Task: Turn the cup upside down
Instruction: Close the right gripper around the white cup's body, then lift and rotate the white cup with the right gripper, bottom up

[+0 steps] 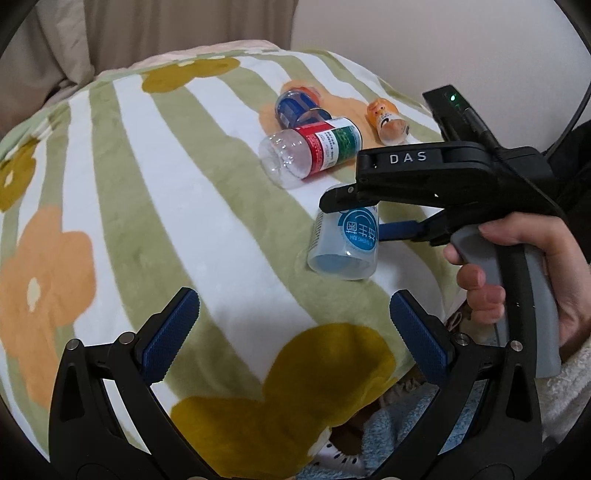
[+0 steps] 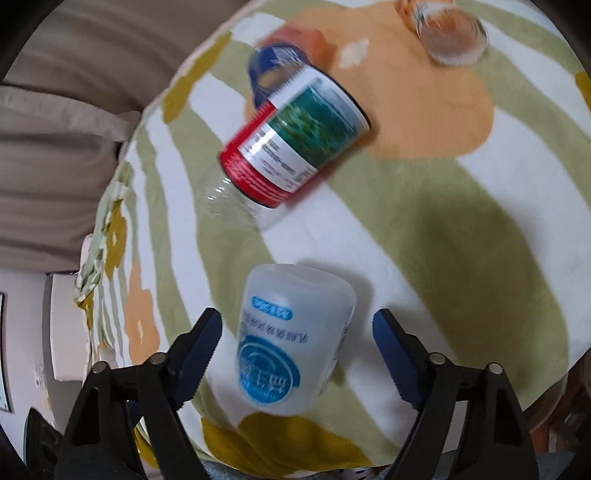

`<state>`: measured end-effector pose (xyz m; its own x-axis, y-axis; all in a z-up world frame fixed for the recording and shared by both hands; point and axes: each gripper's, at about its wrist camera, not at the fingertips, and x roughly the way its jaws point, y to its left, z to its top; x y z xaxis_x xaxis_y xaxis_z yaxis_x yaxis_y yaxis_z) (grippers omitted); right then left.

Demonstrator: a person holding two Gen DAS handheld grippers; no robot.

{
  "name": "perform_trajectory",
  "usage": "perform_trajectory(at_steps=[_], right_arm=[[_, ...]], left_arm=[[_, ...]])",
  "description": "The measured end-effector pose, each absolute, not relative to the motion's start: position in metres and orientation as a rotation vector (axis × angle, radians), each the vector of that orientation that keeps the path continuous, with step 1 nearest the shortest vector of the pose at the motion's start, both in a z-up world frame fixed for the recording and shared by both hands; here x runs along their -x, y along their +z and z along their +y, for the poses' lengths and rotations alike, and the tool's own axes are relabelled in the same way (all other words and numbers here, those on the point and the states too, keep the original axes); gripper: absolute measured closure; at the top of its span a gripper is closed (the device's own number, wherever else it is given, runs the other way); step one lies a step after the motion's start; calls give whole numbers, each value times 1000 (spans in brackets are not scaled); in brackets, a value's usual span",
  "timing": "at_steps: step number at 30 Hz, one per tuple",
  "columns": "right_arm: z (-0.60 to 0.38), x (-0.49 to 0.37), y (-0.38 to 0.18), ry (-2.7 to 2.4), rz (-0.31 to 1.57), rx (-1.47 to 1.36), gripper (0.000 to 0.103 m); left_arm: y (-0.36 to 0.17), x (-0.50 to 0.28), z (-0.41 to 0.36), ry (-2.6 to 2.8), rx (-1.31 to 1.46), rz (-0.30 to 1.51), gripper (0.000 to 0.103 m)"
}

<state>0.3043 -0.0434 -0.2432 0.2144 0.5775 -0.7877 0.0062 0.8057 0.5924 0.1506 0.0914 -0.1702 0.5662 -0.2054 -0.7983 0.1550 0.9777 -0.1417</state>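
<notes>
Translucent white plastic cup with blue round label [image 2: 291,339] sits between right claw [image 2: 295,354] fingers, jaws spread, untouched. Left claw [image 1: 291,332] spread, farther back.

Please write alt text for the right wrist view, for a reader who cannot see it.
A translucent white cup with a blue label sits between the open fingers of the right gripper, untouched by either pad, on a blanket with green stripes and flowers. Beyond it lie a red-and-green labelled clear bottle, a blue container and an orange one.
</notes>
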Motion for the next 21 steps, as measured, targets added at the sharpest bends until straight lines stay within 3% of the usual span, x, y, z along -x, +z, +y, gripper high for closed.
perform_trajectory(at_steps=[4, 6, 10, 17, 21], right_arm=[[-48, -310, -246, 416, 1317, -570, 34], [-48, -312, -246, 437, 1316, -586, 43], [-47, -309, -233, 470, 1247, -546, 44], [-42, -238, -184, 580, 609, -164, 44], [-24, -222, -208, 532, 473, 42, 44]], left_arm=[[-172, -151, 93, -221, 67, 943, 0], [-172, -151, 94, -227, 76, 941, 0], [-171, -147, 95, -228, 84, 925, 0], [-162, -126, 107, -181, 130, 852, 0], [-162, -120, 114, -146, 141, 847, 0]])
